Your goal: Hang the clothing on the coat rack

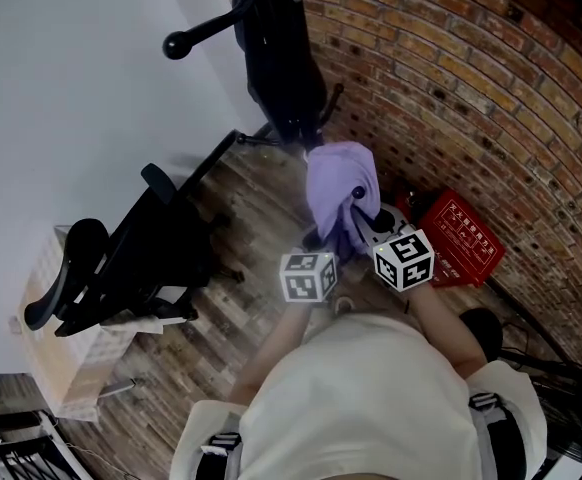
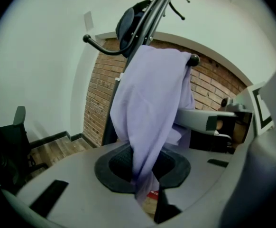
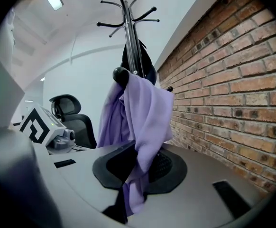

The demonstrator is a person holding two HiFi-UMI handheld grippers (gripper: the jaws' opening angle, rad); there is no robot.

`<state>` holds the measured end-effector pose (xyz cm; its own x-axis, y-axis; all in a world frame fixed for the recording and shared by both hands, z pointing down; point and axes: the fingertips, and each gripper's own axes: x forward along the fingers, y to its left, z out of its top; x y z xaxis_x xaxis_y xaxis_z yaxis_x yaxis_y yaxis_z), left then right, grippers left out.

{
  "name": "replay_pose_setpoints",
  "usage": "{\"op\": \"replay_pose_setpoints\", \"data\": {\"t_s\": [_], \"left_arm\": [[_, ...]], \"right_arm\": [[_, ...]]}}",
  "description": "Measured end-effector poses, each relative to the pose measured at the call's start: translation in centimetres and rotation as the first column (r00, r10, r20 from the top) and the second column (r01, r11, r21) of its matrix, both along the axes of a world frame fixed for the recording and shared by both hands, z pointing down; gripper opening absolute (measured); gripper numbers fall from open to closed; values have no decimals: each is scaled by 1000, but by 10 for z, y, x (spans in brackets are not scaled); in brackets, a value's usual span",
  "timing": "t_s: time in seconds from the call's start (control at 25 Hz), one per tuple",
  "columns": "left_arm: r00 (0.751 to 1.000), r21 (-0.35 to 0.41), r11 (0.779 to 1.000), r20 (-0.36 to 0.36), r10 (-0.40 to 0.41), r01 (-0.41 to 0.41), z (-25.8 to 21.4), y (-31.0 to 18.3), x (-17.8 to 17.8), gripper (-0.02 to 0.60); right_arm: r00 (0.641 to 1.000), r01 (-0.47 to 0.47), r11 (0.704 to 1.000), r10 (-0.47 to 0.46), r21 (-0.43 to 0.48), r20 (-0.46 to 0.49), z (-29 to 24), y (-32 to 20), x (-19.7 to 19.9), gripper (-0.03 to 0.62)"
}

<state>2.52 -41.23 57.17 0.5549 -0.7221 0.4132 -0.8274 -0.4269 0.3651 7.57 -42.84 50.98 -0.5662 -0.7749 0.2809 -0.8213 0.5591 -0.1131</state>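
A lilac garment point(image 1: 341, 193) hangs between both grippers, close to the black coat rack point(image 1: 279, 58). In the left gripper view the lilac garment point(image 2: 150, 108) is draped over a knobbed rack arm point(image 2: 193, 60) and runs down between the jaws, which pinch it; the left gripper point(image 2: 147, 186) is shut on it. In the right gripper view the lilac garment point(image 3: 140, 122) hangs from a round-tipped peg point(image 3: 120, 75) of the coat rack point(image 3: 128, 27), and the right gripper point(image 3: 137, 184) is shut on its lower fold. A dark item point(image 3: 145, 65) hangs on the rack behind.
A black office chair point(image 1: 136, 258) stands left of the rack beside a pale crate point(image 1: 56, 348). A brick wall point(image 1: 491, 98) runs along the right, with a red box point(image 1: 461, 238) on the wooden floor at its foot. A white wall lies to the left.
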Motion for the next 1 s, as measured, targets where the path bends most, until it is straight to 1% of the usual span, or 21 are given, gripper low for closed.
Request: {"op": "replay_pose_setpoints", "data": {"t_s": [0.24, 0.32, 0.4, 0.48, 0.6, 0.64, 0.76, 1.0], "left_arm": [[1000, -10, 1000, -26, -4, 4, -3, 6, -7, 55], [1000, -10, 1000, -27, -5, 5, -5, 9, -10, 63], [1000, -6, 1000, -17, -5, 5, -8, 13, -15, 89], [1000, -1, 1000, -9, -7, 7, -10, 18, -20, 130], [1000, 0, 1000, -14, -9, 9, -14, 27, -25, 182], [1000, 1, 1000, -17, -7, 7, -15, 31, -26, 190], [1000, 11, 1000, -18, 5, -5, -18, 44, -30, 228], [1000, 33, 999, -19, 16, -15, -27, 74, -39, 232]], "right_arm": [[1000, -8, 1000, 8, 8, -27, -1, 6, 1, 48], [999, -19, 1000, 19, 14, -35, -2, 9, 2, 61], [999, -34, 999, 35, 19, -38, -5, 12, 4, 104], [998, -48, 999, 49, 25, -39, -8, 18, 5, 136], [997, -69, 997, 70, 30, -42, -10, 29, 9, 166], [996, -77, 997, 79, 31, -44, -9, 32, 10, 173], [993, -105, 994, 106, 29, -47, -9, 45, 15, 175], [990, -131, 991, 132, 17, -54, -5, 79, 14, 173]]}}
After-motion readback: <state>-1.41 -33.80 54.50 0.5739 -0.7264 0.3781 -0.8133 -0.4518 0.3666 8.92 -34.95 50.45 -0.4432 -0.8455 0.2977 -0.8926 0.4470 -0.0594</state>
